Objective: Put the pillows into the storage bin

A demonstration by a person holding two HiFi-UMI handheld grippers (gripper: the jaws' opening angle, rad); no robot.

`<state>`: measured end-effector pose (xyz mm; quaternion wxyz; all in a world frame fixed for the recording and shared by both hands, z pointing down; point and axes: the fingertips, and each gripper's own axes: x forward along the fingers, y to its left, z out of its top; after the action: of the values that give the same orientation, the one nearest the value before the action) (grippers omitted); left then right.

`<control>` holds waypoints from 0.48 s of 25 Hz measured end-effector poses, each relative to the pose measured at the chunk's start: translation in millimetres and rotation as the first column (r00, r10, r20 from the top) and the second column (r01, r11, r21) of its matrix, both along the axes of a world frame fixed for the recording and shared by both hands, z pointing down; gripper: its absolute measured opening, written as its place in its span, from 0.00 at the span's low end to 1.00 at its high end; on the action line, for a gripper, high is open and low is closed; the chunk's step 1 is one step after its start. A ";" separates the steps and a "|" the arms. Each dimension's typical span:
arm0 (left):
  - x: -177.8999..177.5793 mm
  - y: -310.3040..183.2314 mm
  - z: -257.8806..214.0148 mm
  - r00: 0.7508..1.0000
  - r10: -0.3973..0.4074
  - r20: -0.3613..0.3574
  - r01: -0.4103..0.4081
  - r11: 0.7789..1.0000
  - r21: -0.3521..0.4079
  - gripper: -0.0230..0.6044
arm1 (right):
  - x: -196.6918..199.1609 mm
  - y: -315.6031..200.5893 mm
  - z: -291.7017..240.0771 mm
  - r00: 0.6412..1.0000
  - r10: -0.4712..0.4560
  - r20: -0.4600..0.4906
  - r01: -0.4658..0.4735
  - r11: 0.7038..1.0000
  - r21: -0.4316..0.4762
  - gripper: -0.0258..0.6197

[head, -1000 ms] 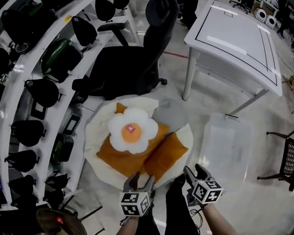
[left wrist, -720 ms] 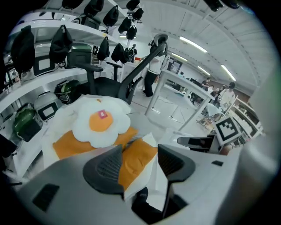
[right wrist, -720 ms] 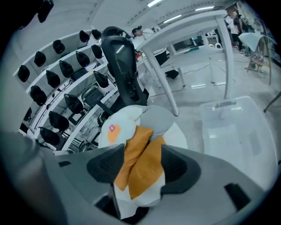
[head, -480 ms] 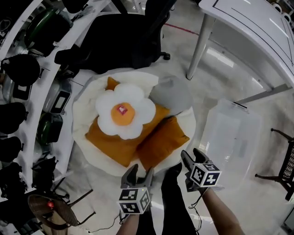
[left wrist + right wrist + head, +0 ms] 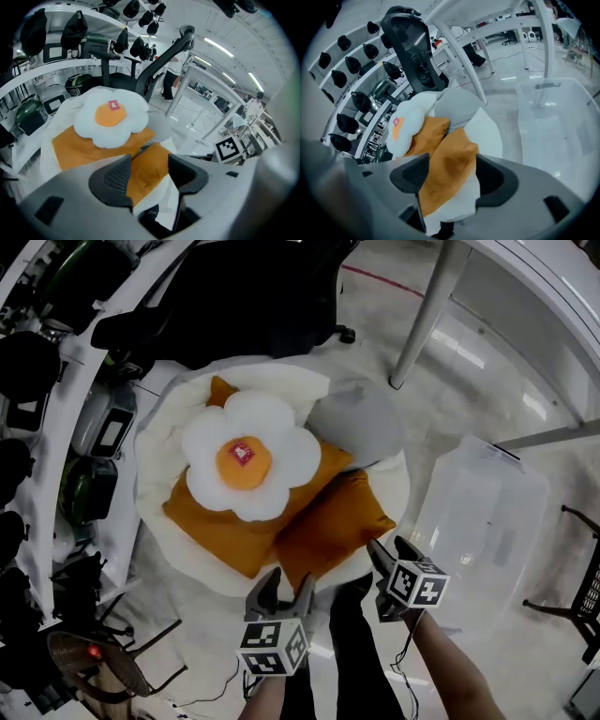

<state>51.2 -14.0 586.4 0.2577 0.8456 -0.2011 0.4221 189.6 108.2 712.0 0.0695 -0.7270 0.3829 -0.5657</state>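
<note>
A heap of pillows lies on a round white cushion [image 5: 157,442] on the floor: a white flower pillow [image 5: 247,465] with an orange centre, a large orange pillow [image 5: 202,521] under it, a small orange pillow [image 5: 330,529] and a grey pillow [image 5: 361,423]. The clear storage bin [image 5: 483,531] stands to the right, with nothing in it. My left gripper [image 5: 283,583] hovers open at the heap's near edge. My right gripper [image 5: 394,549] is open beside the small orange pillow [image 5: 450,161]; its jaws have just been opening, and nothing is pressed between them.
A black office chair [image 5: 253,296] stands behind the heap, and a white table leg [image 5: 427,320] beyond the grey pillow. Curved white shelves [image 5: 56,381] with dark gear run along the left. A fan [image 5: 89,667] sits at the bottom left. Dark trouser legs [image 5: 352,652] show between my grippers.
Both grippers have come down closer to the near edge of the pillow heap, and the heap looks larger. The right gripper's jaws stand wider than before.
</note>
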 end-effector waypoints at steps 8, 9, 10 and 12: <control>0.9 3.0 25.5 0.999 -0.038 0.009 0.039 0.999 -0.036 0.43 | 17.5 -9.6 33.7 0.997 0.053 0.052 -0.054 0.998 0.011 0.54; 1.0 4.0 27.2 0.999 -0.041 0.010 0.041 0.998 -0.039 0.43 | 19.4 -10.7 37.0 0.997 0.058 0.057 -0.058 0.998 0.005 0.54; 1.0 4.8 28.4 0.999 -0.044 0.011 0.044 0.998 -0.043 0.43 | 21.2 -11.2 40.6 0.996 0.063 0.061 -0.063 0.998 -0.004 0.54; 1.0 6.0 30.0 0.999 -0.049 0.011 0.050 0.998 -0.050 0.43 | 25.9 -11.5 46.4 0.995 0.077 0.058 -0.076 0.997 -0.027 0.49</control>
<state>52.2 -8.0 616.4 0.2882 0.8314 -0.2126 0.4248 215.5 96.8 758.4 0.0933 -0.7249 0.3455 -0.5886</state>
